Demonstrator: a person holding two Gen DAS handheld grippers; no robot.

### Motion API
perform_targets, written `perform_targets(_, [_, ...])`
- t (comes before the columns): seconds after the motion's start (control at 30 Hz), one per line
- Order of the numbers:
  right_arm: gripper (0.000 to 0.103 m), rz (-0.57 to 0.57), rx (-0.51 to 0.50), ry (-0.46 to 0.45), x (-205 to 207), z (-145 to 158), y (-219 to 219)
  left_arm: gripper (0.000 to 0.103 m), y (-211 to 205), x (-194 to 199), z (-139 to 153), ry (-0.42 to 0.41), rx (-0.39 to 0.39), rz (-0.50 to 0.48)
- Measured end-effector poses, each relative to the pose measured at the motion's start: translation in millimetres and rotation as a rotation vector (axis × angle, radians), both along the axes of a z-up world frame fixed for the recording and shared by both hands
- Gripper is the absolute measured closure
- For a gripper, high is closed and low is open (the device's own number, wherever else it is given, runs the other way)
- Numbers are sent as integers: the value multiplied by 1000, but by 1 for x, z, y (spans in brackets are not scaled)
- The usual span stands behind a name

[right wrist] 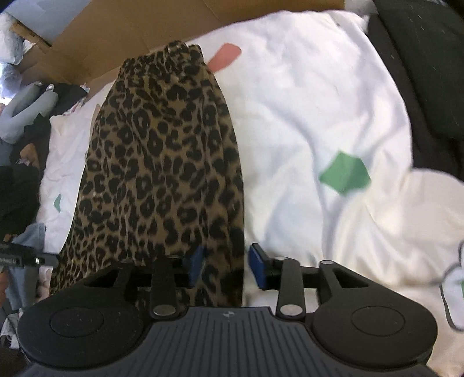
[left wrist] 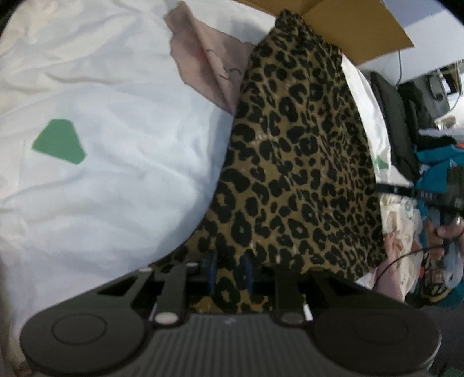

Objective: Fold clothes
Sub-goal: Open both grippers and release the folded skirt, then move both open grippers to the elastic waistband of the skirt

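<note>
the leopard-print garment (left wrist: 295, 162) lay stretched lengthwise on the white bedsheet (left wrist: 121, 179), its gathered waistband end toward the cardboard box (left wrist: 356, 26) at the far side. in the left wrist view, the left gripper (left wrist: 229, 278) was clenched on the near hem of the garment, the cloth bunched between its blue pads (left wrist: 213, 272) and spilling over the gripper body. in the right wrist view, the right gripper (right wrist: 226, 266) stood released, its jaws set apart; the garment's right edge ran down between them, against the left-hand pad, while the other pad (right wrist: 258, 266) stood over bare sheet beside the cloth. a green patch (right wrist: 345, 172) and a pink patch (right wrist: 226, 56) were printed on the sheet to the right of the garment. a pale pink cloth (left wrist: 203, 66) lay partly under the garment's far left side. a dark garment (right wrist: 420, 72) lay along the sheet's right margin. a hand (left wrist: 446, 232) holding the other gripper appeared at the right edge of the left wrist view, beside a teal cloth (left wrist: 435, 168).
</note>
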State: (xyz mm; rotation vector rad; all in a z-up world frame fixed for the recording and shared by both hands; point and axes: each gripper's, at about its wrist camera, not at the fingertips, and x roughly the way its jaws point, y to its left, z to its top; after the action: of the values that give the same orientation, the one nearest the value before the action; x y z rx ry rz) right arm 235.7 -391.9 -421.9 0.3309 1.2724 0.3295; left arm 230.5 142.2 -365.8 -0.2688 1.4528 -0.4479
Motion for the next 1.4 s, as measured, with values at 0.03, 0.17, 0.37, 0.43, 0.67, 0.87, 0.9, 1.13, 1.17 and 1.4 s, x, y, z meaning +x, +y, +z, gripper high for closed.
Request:
perform_targets(0.03, [58,6,-9,-8,4,-2,4,86,-1,1,-3,-1,6,-2])
perform_targets(0.17, [58,17,-57,-33,17,-11,18,88,-4,5,-16,-7,29,-9])
perform_targets(0.37, [60,-8,-148,-80,21,-14,11,88,-10,8,-11,-40,40,-19])
perform_targets(0.43, [61,-41,-149,-69,20,-15,4,86,-11,9,-2,-63,38,-20])
perform_targets(0.67, [68,-59,-152,-98,13,0,3,86,-20,24,31,-166,7,-16])
perform_targets(0.87, [68,-91,-48,-188,15,13,6,86,-38,49,37,-215,3,-33])
perform_targets(0.9, [68,-82,-44,-186,16,10,7,86,-43,52,36,-224,0,-37])
perform_targets(1.13, [90,-72,24,-142,24,-7,3,86,-64,72,33,-257,25,-92])
perform_targets(1.17, [91,-72,32,-141,25,-7,3,86,-67,75,34,-263,30,-105])
perform_targets(1.4, [90,-69,41,-86,27,-21,4,86,-92,93,44,-255,85,-236])
